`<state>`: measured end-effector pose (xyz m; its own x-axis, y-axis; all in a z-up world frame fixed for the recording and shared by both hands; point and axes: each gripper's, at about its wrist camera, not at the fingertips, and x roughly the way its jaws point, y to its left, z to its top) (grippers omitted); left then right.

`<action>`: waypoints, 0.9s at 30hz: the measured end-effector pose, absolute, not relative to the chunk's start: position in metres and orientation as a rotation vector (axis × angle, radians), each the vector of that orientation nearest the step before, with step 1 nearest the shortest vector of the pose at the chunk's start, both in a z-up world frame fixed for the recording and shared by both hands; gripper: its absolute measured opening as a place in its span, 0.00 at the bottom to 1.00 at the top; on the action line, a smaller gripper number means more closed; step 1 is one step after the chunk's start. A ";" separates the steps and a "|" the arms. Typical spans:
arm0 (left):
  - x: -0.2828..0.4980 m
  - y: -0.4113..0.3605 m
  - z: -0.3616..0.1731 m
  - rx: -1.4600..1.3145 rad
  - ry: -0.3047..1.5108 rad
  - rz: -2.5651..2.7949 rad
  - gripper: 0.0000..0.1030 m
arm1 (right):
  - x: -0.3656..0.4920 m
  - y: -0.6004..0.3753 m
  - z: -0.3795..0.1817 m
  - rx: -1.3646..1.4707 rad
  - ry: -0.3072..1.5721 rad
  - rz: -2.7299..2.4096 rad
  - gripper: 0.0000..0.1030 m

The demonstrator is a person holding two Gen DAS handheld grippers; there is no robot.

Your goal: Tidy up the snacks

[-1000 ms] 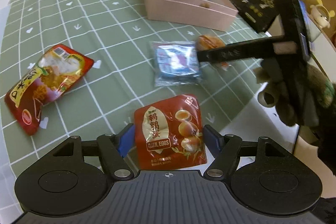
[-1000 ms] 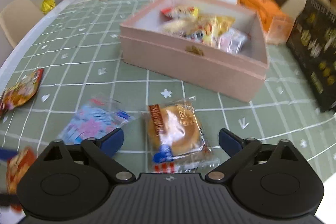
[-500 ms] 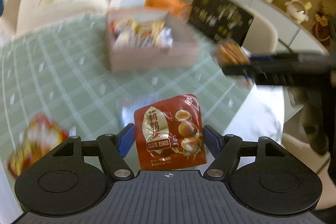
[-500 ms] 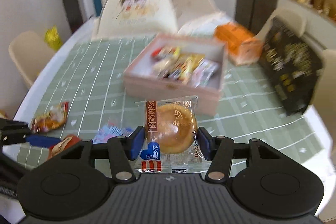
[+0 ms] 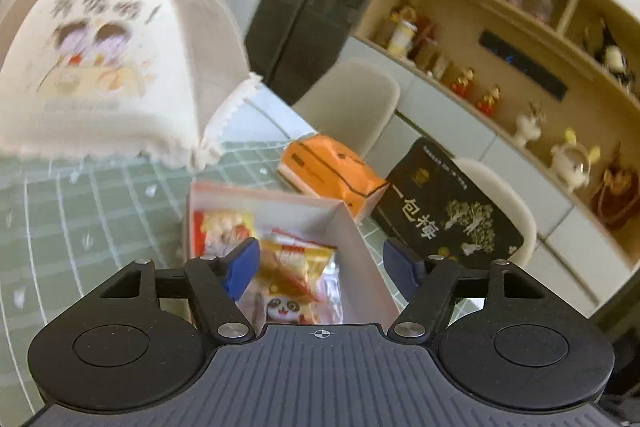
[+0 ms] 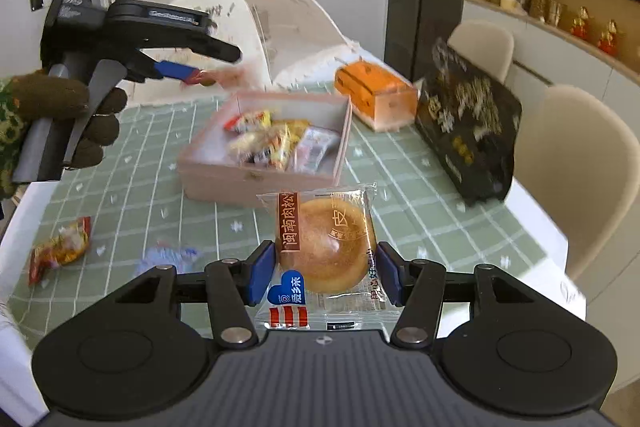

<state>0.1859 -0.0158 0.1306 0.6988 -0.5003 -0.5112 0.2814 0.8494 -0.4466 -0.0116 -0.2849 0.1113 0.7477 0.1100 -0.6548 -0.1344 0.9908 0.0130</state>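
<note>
Above the green grid-patterned tablecloth (image 6: 404, 211), the right gripper (image 6: 326, 273) has its blue fingers clamped on a clear-wrapped round golden pastry (image 6: 326, 251), held near the open pink cardboard box (image 6: 224, 183) of wrapped snacks. Over that box (image 5: 360, 247), the left gripper (image 5: 320, 267) has its fingers spread apart with nothing between them. On the cloth's left lie a red snack packet (image 6: 60, 247) and a blurred bluish packet (image 6: 168, 257).
</note>
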 end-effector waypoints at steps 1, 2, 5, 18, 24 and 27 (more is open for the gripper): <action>0.181 -0.011 0.127 -0.377 0.671 -0.438 0.72 | -0.010 -0.288 0.106 -0.024 0.735 0.130 0.53; 0.173 -0.004 0.121 -0.399 0.679 -0.432 0.72 | -0.005 -0.292 0.100 -0.010 0.760 0.126 0.53; 0.142 0.016 0.106 -0.413 0.714 -0.404 0.72 | 0.009 -0.300 0.093 0.037 0.802 0.110 0.53; 0.044 0.053 0.060 -0.325 0.905 -0.310 0.70 | 0.163 -0.260 0.188 0.100 0.644 0.258 0.83; 0.002 0.107 0.065 -0.341 0.829 -0.069 0.67 | 0.150 -0.223 0.140 0.064 0.761 0.358 0.83; -0.005 0.156 0.063 -0.447 0.795 0.091 0.67 | 0.133 -0.182 0.104 -0.022 0.829 0.422 0.83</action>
